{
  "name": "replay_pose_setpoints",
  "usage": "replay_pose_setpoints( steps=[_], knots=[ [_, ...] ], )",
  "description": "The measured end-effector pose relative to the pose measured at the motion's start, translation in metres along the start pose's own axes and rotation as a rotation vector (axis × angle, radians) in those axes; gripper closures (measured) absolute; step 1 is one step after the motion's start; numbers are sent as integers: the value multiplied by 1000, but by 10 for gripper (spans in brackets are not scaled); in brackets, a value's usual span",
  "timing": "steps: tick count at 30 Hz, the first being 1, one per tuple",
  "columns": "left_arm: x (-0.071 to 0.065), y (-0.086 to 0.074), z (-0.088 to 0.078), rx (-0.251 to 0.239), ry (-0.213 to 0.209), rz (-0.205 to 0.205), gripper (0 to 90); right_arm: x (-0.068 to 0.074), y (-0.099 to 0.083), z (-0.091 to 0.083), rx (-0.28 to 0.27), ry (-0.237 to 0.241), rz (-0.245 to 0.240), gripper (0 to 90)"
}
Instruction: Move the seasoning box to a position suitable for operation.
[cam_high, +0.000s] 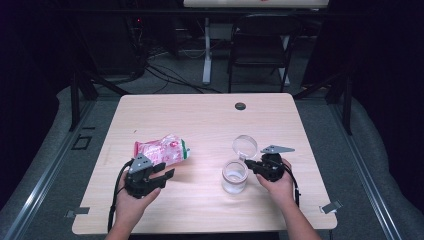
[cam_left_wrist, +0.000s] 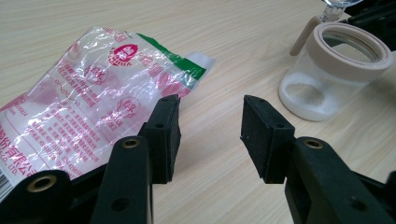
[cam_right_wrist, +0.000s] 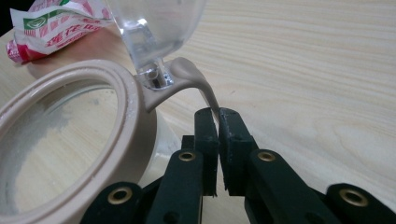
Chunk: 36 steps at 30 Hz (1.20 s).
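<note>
A crinkled pink and red plastic bag (cam_high: 160, 150) (cam_left_wrist: 93, 107) with a green strip lies flat on the table's left half. My left gripper (cam_high: 164, 171) (cam_left_wrist: 210, 133) hovers just in front of the bag's near edge, open, with nothing between its jaws. To the right stands a clear glass jar (cam_high: 234, 176) (cam_left_wrist: 334, 70) with a beige rim (cam_right_wrist: 70, 140) and white powder at the bottom. Its clear hinged lid (cam_high: 244, 146) (cam_right_wrist: 154, 23) is tipped up and open. My right gripper (cam_high: 250, 166) (cam_right_wrist: 218, 116) is shut on the beige tab (cam_right_wrist: 201, 86) that curves down from the lid's hinge.
The light wooden table (cam_high: 200, 120) has a black grommet (cam_high: 240, 106) near its far edge. A dark folding chair (cam_high: 260, 45) and cables on the floor lie beyond the table. Bare wood separates the bag and the jar.
</note>
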<state>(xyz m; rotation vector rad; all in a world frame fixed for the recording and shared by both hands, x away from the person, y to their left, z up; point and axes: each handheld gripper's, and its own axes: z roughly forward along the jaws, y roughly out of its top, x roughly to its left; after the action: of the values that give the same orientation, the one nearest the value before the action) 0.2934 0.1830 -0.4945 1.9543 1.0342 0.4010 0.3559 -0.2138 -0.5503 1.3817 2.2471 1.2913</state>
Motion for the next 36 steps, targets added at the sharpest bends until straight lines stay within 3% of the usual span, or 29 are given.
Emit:
replay_pose_setpoints(
  steps=[12, 21, 26, 31, 36],
  knots=[
    [5, -7, -1, 24, 51, 20, 563, -2, 5, 8, 12, 4, 2, 829],
    [11, -5, 7, 54, 57, 24, 562, -5, 5, -13, 94, -90, -9, 792],
    [12, -1, 17, 81, 82, 91, 539, -5, -1, -21, 148, -131, -9, 779],
    [10, 3, 32, 104, 102, 149, 483, 3, -7, -25, 208, -190, -51, 773],
    [5, 6, 47, 109, 118, 188, 463, 7, -13, -35, 268, -146, -14, 724]
  ],
)
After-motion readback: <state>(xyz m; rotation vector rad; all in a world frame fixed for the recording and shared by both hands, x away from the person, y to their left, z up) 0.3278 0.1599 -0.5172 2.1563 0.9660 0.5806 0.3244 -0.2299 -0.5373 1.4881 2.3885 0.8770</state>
